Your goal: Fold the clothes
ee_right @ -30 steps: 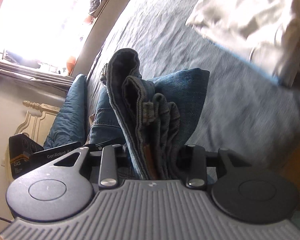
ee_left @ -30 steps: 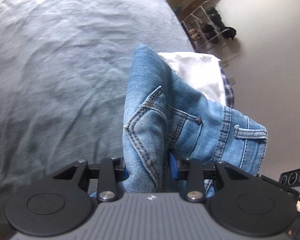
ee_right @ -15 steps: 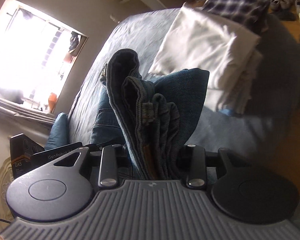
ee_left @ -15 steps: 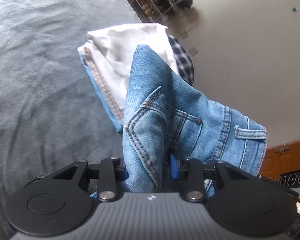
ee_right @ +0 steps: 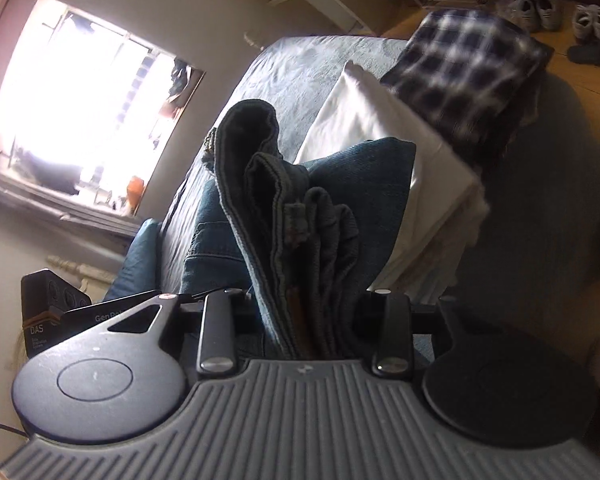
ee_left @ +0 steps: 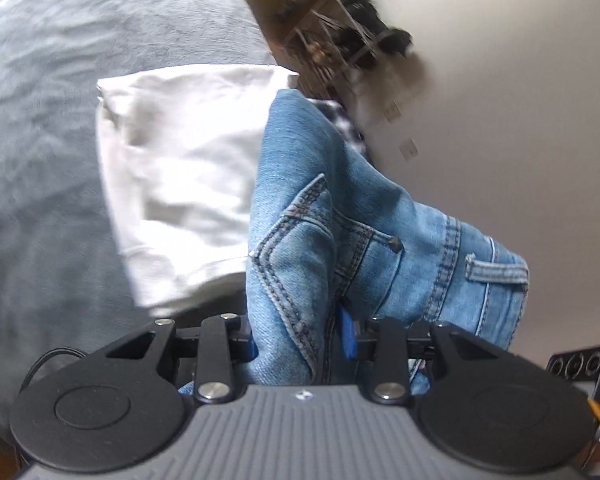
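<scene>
**Jeans in the air, heading for the stack**

You've got the folded jeans (ee_left: 324,216) pinched in both tools: left hand-held gripper (ee_left: 300,340) clamped on the pocket end, right hand-held gripper (ee_right: 304,320) clamped on the bunched hems. Keep both level so the fold doesn't slip open, and set them down flat. Below you lies the white pile (ee_right: 384,128) on the bed (ee_left: 40,160), checked shirt (ee_right: 468,68) just beyond (shoes on the floor further off). Mind the pile's edge; don't drag it askew.
</scene>
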The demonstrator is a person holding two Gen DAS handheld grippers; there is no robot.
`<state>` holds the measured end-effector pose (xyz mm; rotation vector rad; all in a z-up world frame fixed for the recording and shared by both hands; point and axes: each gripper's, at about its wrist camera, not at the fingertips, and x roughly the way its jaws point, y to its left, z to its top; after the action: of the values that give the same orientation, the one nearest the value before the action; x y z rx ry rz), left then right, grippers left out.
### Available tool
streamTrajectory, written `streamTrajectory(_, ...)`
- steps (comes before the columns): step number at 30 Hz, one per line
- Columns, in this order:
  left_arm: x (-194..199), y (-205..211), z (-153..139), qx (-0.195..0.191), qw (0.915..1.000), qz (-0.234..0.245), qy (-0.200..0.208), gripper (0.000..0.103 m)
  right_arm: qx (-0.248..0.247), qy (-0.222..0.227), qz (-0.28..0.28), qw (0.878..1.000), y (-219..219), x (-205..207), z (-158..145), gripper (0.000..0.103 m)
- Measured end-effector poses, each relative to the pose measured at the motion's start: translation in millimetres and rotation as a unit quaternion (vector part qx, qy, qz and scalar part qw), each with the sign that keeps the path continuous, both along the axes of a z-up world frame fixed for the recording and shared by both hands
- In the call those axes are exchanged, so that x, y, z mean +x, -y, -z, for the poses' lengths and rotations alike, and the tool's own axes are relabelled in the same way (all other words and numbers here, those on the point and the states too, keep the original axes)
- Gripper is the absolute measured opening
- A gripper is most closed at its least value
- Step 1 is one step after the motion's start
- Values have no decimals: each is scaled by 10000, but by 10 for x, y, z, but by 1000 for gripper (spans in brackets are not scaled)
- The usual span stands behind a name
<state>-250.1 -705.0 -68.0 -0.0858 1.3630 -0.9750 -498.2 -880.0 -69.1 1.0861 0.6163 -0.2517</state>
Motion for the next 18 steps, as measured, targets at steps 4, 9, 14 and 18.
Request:
streamTrajectory(4, -382, 521, -92, -84, 9997, -243, -20, 36, -15, -5, -354, 9994, 685, -237, -154, 36)
streamTrajectory(9, -670, 1117, -78, -150, 9996, -218, -129, 36, -1, -60, -437, 9990, 1373, -457, -206, 36)
streamTrajectory(14, -687, 1679, 51, -187, 9994, 28, -289, 36, -29, -241, -202, 9995, 1850, -551, -179, 36)
streamTrajectory(18, -641, 2083, 170, -384, 9982, 251, -386, 37, -183, -384, 8, 9991, 2118, -533, -212, 36)
